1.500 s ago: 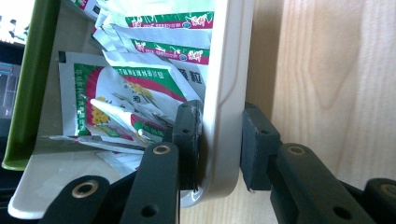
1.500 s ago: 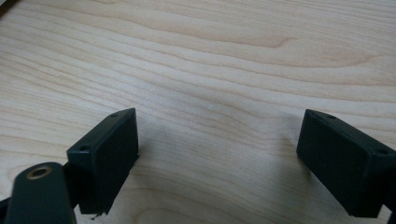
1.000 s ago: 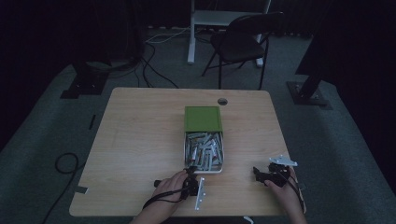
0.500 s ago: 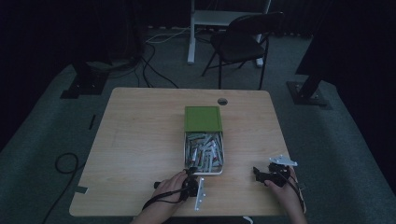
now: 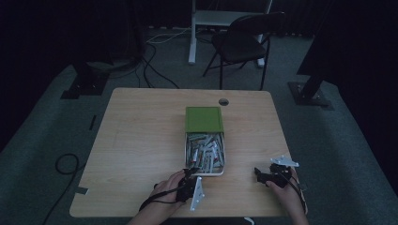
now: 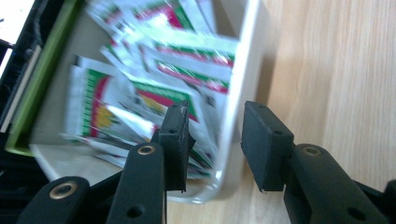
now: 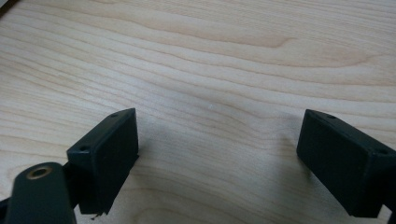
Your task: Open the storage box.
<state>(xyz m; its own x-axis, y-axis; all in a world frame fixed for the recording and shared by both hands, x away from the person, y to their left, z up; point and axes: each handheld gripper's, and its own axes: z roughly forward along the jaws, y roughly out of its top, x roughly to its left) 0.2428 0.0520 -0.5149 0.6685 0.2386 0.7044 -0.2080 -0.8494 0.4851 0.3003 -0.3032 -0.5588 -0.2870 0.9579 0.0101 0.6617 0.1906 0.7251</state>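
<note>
My left tool (image 6: 212, 142) sits at the near end of the tin (image 6: 243, 84), its jaws straddling the tin's white wall: one black pad is inside over the packets (image 6: 140, 93), the other outside over the desk (image 6: 336, 70). The jaws have just been opening, and there is a gap between each pad and the wall, so nothing is clamped. In the high view, this tool (image 5: 189, 177) is at the tin's near left corner with my left hand (image 5: 168, 190) behind it.

My right tool (image 7: 217, 158) stands wide apart over bare wood with nothing between its pads. In the high view it (image 5: 261, 174) is well to the right of the tin, near the desk's near edge, in my right hand (image 5: 286, 190).

The tin (image 5: 187, 154) is a rectangular white tray, rounded at the corners, lying mid-desk. Its green lid (image 5: 203, 119) is slid toward the far end, covering roughly half. The packets (image 5: 204, 152) are flat glossy sachets printed in white, green and red, heaped too loosely to count. The desk (image 5: 141, 140) is pale grained wood with one round hole (image 5: 224, 101) near its far edge.

I count one tin, one lid, two tools.
</note>
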